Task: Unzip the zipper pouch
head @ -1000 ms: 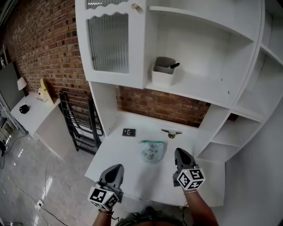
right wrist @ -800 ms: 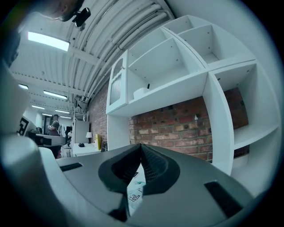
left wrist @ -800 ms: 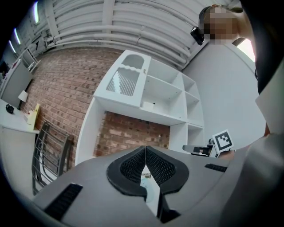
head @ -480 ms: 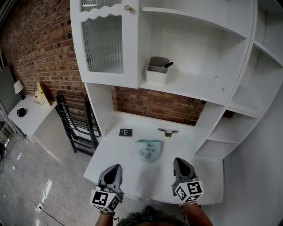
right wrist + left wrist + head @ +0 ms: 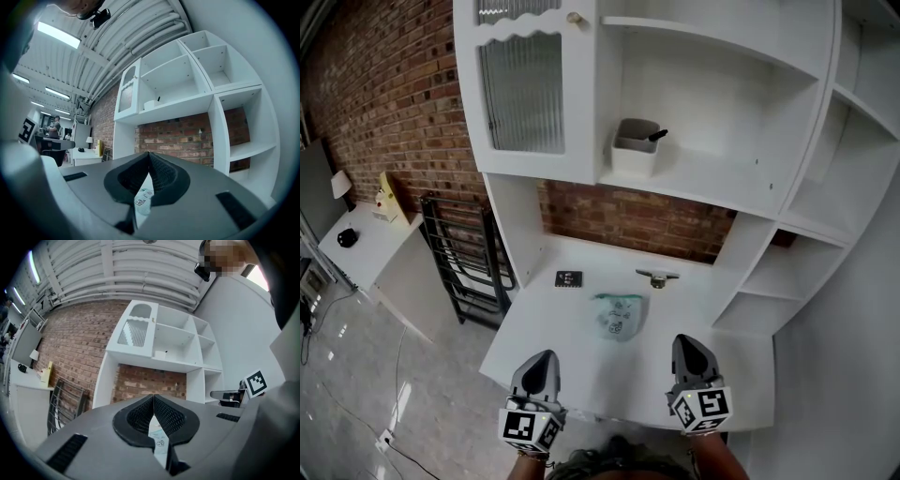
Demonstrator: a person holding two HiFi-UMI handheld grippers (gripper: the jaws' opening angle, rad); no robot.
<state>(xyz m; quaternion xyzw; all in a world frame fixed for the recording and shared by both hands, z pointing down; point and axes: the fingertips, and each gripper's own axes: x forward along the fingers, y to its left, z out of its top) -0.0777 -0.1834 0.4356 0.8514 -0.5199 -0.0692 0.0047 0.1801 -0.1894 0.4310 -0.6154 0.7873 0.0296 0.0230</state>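
The zipper pouch (image 5: 617,316), clear with a teal top edge and small prints, lies flat on the white desk (image 5: 572,361) in the head view. My left gripper (image 5: 540,365) hovers near the desk's front edge, left of the pouch and well short of it, jaws shut and empty. My right gripper (image 5: 686,349) hovers at the front right, also shut with nothing in it. In the left gripper view a strip of the pouch (image 5: 157,443) shows through the slit below the closed jaws (image 5: 153,401). The right gripper view shows the pouch (image 5: 142,199) the same way under its gripper (image 5: 149,157).
A small black tag (image 5: 569,278) and a metal clip (image 5: 657,277) lie at the back of the desk. Above, a white shelf unit holds a white tub (image 5: 634,151) beside a ribbed-glass door (image 5: 525,94). A black rack (image 5: 464,272) stands left against the brick wall.
Both grippers have drawn back slightly toward the front edge of the desk. The pouch has not moved.
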